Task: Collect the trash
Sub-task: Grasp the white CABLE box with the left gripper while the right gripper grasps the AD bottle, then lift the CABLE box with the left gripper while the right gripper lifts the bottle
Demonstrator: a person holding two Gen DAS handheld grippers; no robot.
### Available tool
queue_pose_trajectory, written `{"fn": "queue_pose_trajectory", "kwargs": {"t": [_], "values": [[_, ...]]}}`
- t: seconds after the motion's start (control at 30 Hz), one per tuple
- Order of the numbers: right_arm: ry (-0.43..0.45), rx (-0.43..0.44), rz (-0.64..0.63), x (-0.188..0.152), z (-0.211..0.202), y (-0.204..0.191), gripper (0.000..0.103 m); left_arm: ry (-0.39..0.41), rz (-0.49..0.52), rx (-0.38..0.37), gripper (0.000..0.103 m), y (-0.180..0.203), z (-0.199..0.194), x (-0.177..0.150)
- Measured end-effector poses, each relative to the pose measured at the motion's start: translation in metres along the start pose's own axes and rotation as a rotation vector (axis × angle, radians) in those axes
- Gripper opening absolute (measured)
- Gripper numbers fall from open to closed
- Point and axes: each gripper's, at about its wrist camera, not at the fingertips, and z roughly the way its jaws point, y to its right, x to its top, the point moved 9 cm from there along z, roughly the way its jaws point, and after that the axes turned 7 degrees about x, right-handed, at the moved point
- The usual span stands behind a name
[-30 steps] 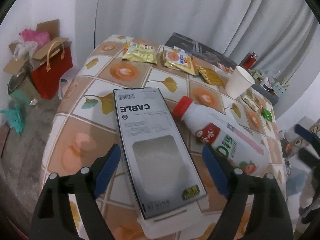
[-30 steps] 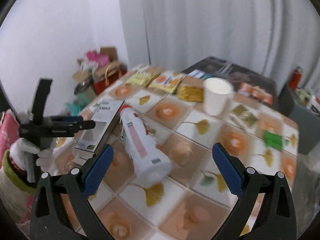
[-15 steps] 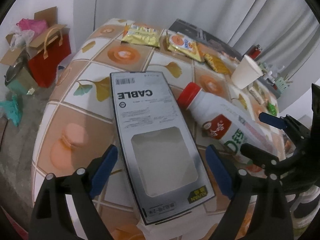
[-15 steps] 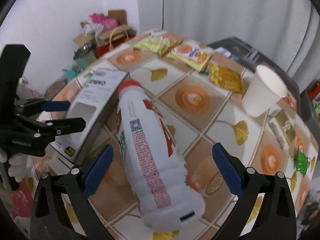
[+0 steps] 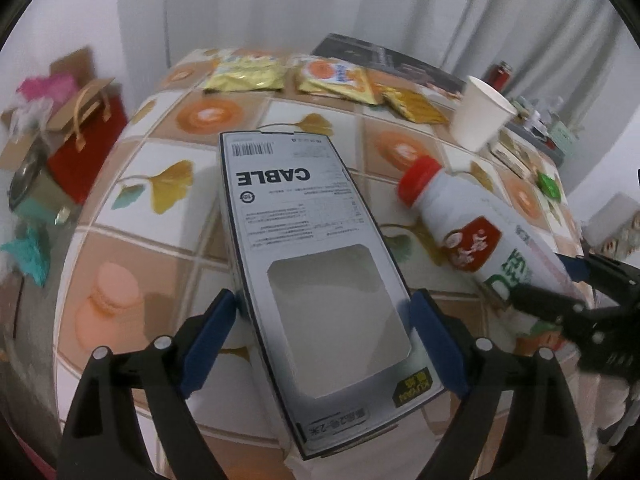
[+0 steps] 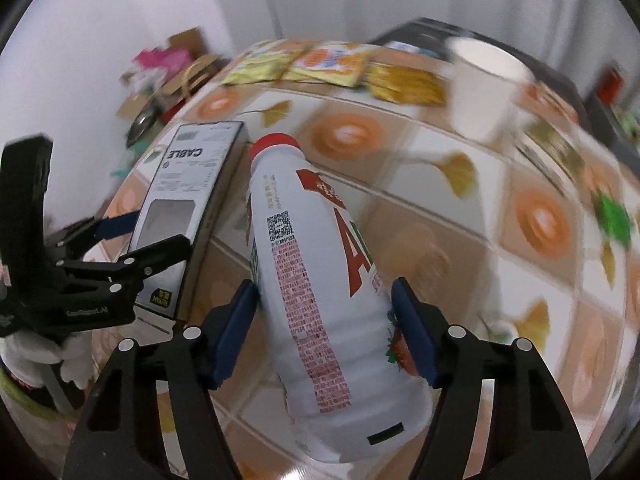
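Left wrist view: the left gripper (image 5: 326,310) has its blue pads against both long sides of the cable box (image 5: 304,248), clamped on its near windowed end. The box extends forward from the fingers, its far barcode end over the patterned table (image 5: 168,152). Just right of it the white bottle (image 5: 472,232) lies on its side, red cap pointing away, with the right gripper (image 5: 560,280) at its near end. Beyond sit a paper cup (image 5: 480,118) and yellow snack wrappers (image 5: 248,74).

Right wrist view: the right gripper (image 6: 324,312) is closed on the bottle's (image 6: 312,264) lower body, both pads touching it. To its left, the left gripper (image 6: 132,236) holds the box (image 6: 188,196).
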Motion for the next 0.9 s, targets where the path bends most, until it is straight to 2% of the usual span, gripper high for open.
{"fn": "queue_pose_trajectory", "kwargs": {"t": [0.2,0.33,0.43,0.53,0.73,0.8,0.9], "values": [[0.056,-0.029,0.148,-0.052,-0.042,0.039,0.063,0.000,0.157,-0.077,0.084,0.049,-0.011,-0.021],[0.101,-0.066,0.268,-0.097,-0.076,0.067,0.063,-0.017,0.290,-0.177,0.084,0.098,-0.025,-0.051],[0.130,-0.093,0.343,-0.130,-0.099,0.081,0.063,-0.047,0.343,-0.251,0.084,0.125,-0.035,-0.072],[0.159,-0.098,0.410,-0.156,-0.115,0.090,0.063,-0.071,0.314,-0.275,0.084,0.134,-0.043,-0.079],[0.212,-0.083,0.476,-0.164,-0.122,0.097,0.063,-0.054,0.104,-0.237,0.089,0.126,-0.051,-0.051],[0.222,-0.079,0.479,-0.162,-0.122,0.097,0.063,-0.050,0.099,-0.216,0.089,0.134,-0.055,-0.051],[0.233,-0.063,0.490,-0.164,-0.124,0.100,0.063,-0.006,0.152,-0.166,0.090,0.151,-0.061,-0.056]]}}
